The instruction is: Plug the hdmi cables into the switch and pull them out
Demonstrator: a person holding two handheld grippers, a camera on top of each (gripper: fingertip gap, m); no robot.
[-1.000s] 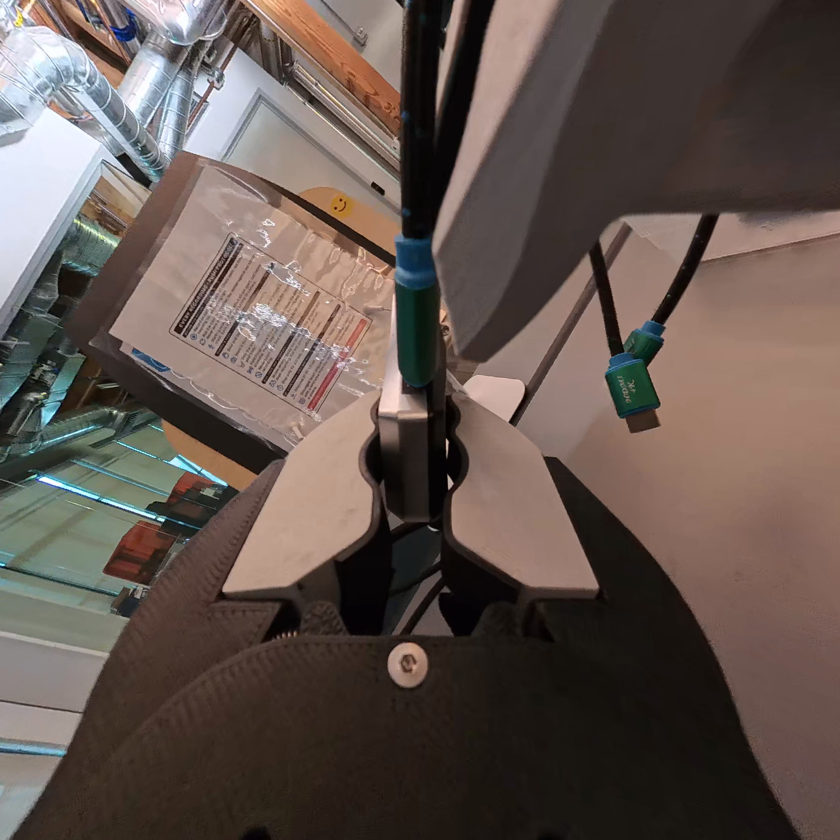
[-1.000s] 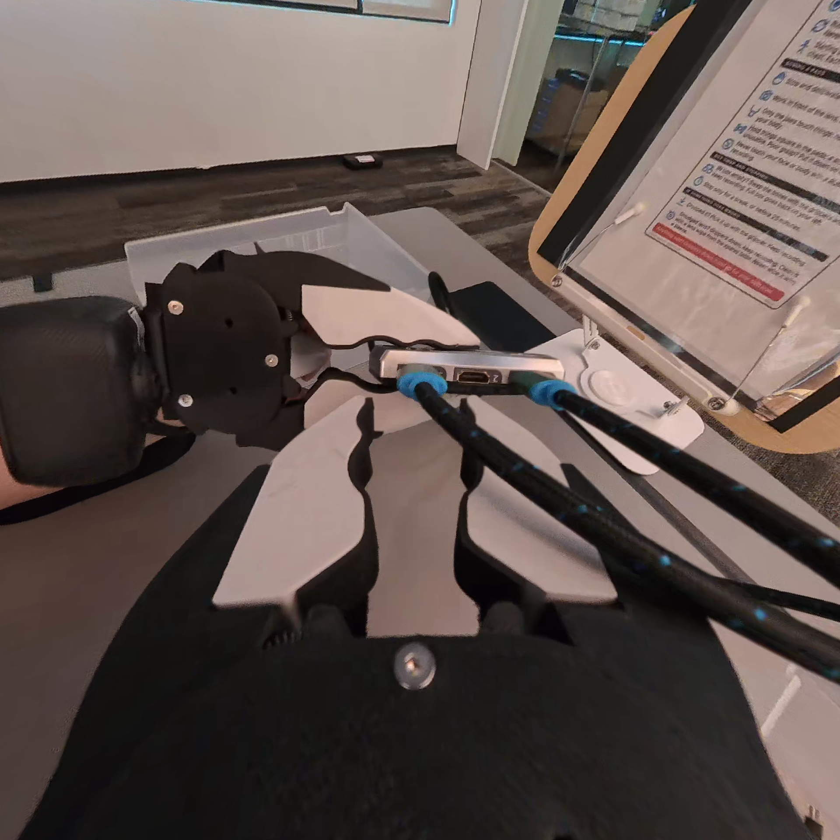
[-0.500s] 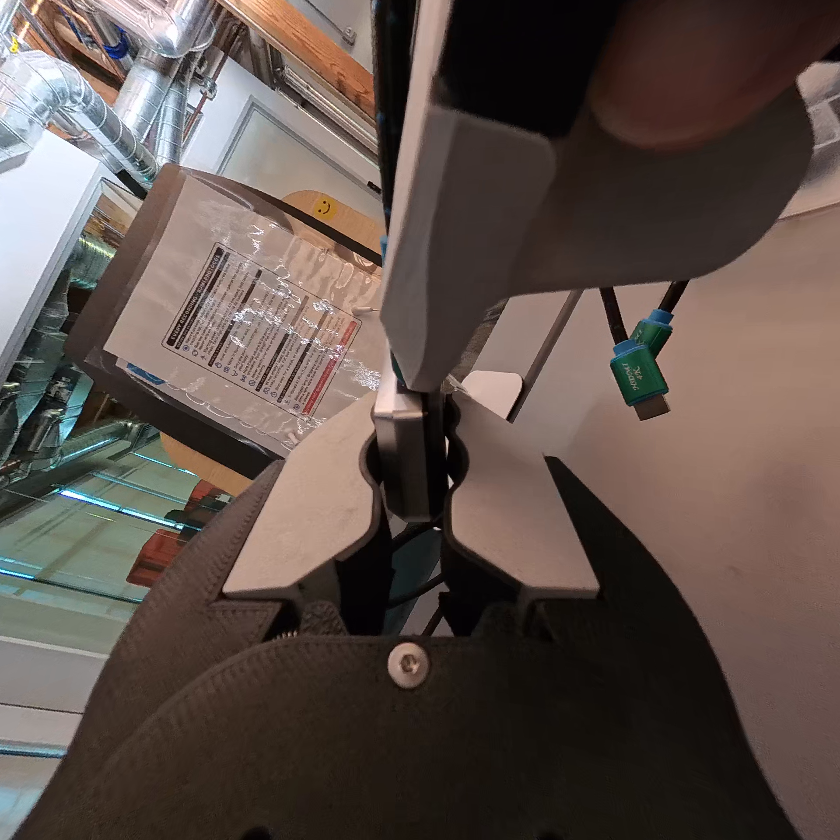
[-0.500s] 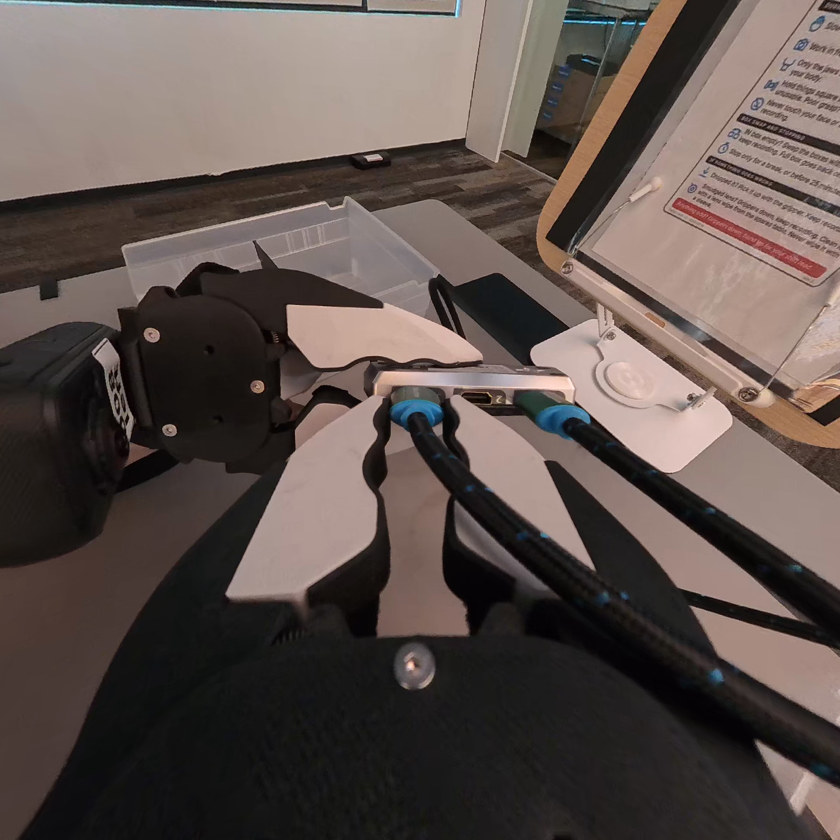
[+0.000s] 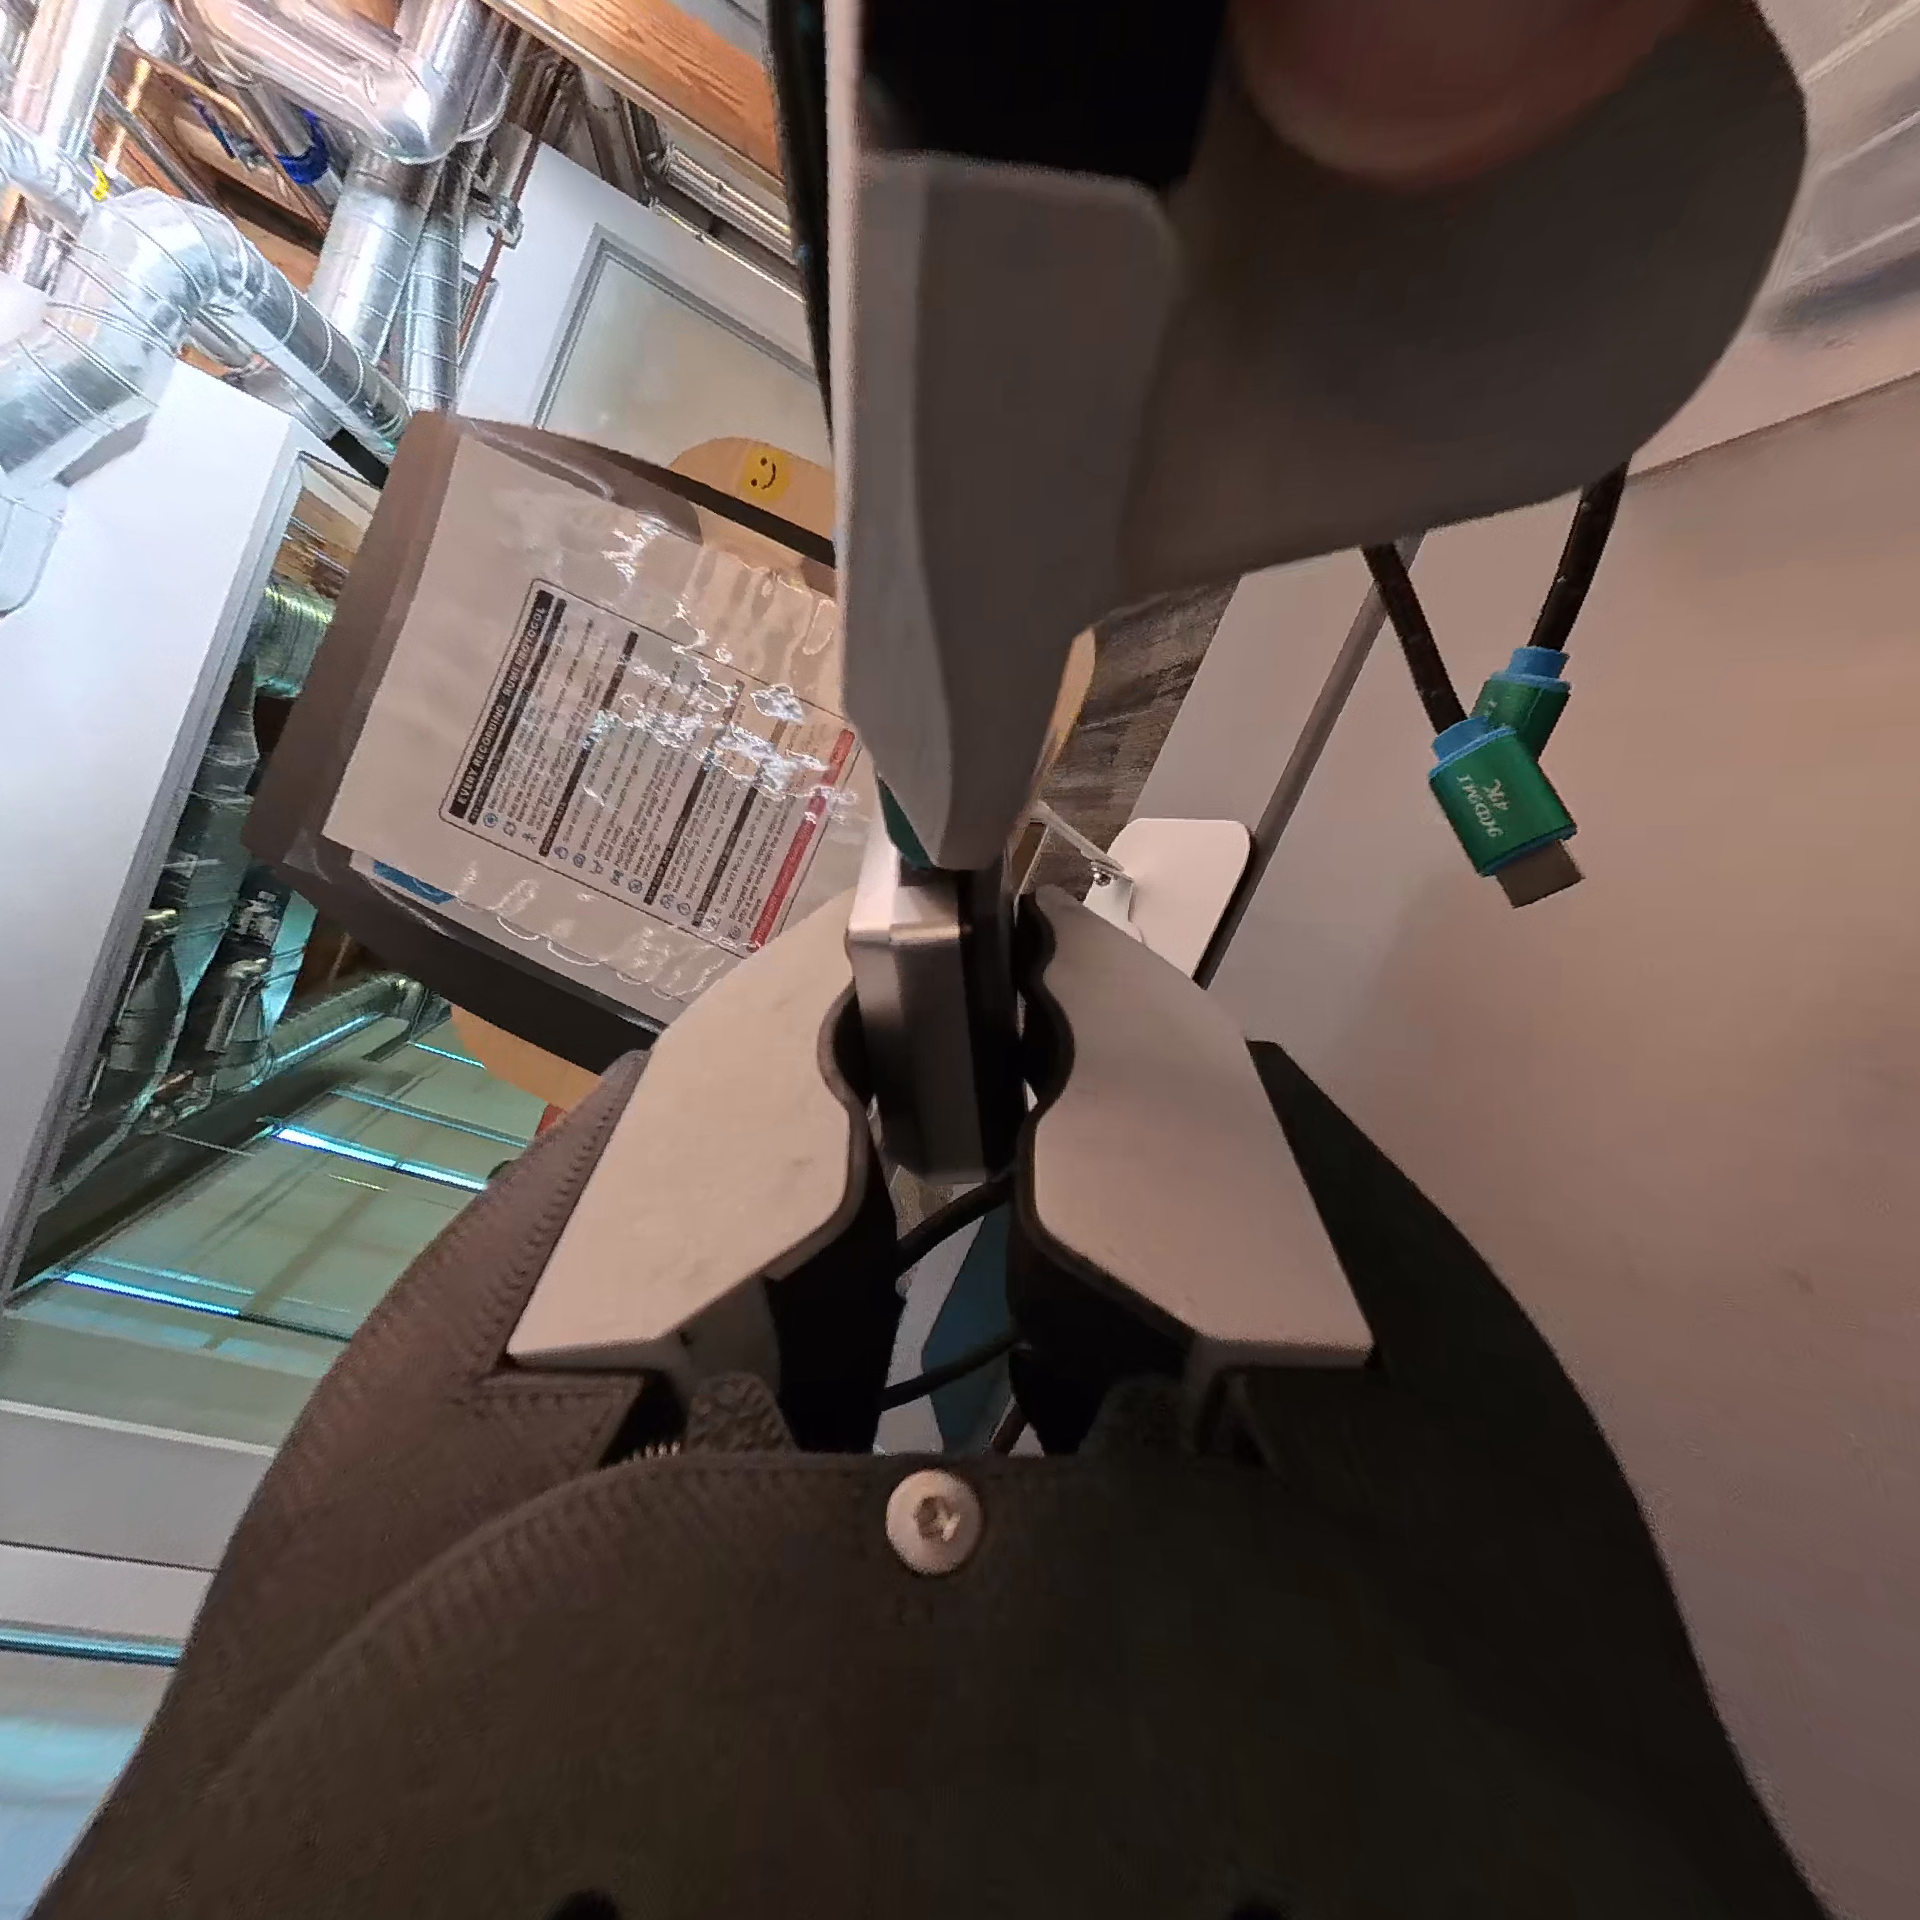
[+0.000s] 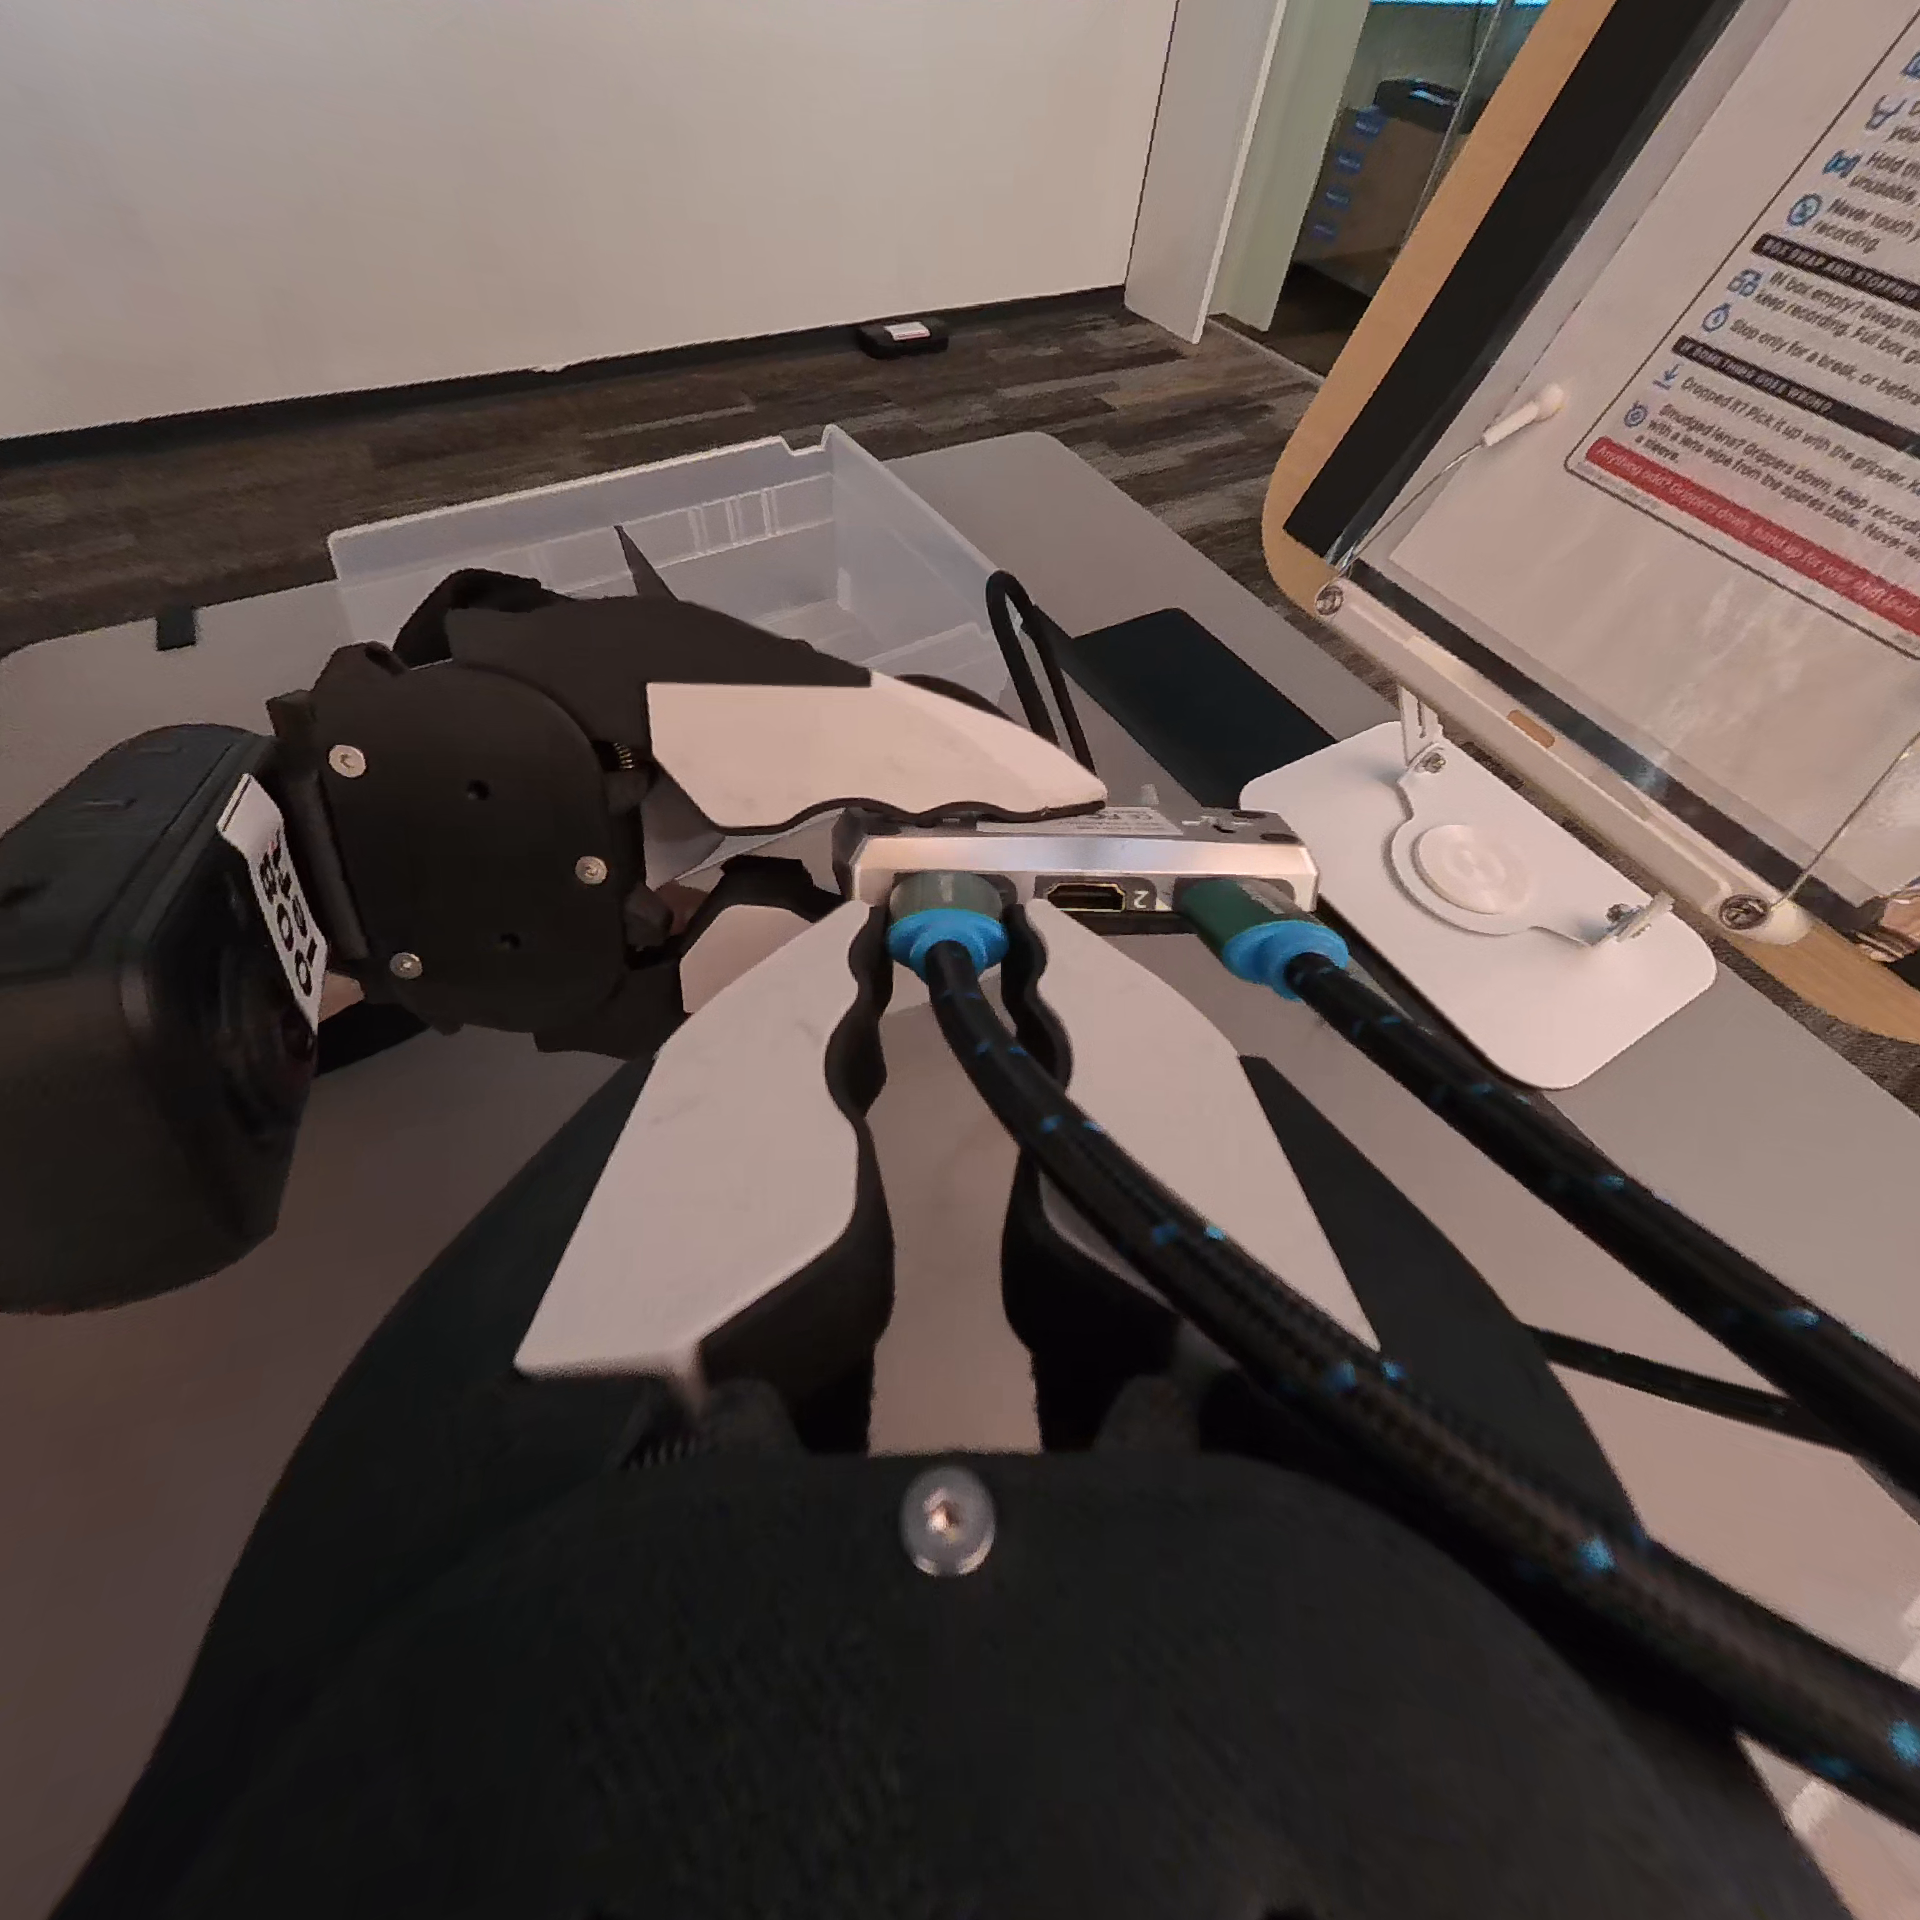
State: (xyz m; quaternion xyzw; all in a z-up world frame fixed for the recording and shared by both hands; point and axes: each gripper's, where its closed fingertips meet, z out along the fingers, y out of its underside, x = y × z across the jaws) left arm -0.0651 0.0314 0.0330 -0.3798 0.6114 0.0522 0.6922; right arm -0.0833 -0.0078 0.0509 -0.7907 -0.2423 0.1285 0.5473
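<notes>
Grey table (image 6: 1766, 1195) | left gripper (image 5: 940, 1003) grips switch (image 6: 1081, 868) | port numbered

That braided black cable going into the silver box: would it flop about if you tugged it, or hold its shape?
Probably fairly stiff: the braided cable runs from the switch in a smooth arc, without kinks. Its green plug looks rigid, so the right tongs could likely pull there without it bending. The free ends dangle, so longer lengths probably swing.

Left tool (image 5: 945, 1023) clamped tight — right tool (image 6: 940, 971) closing, jaws slightly apart.
</notes>
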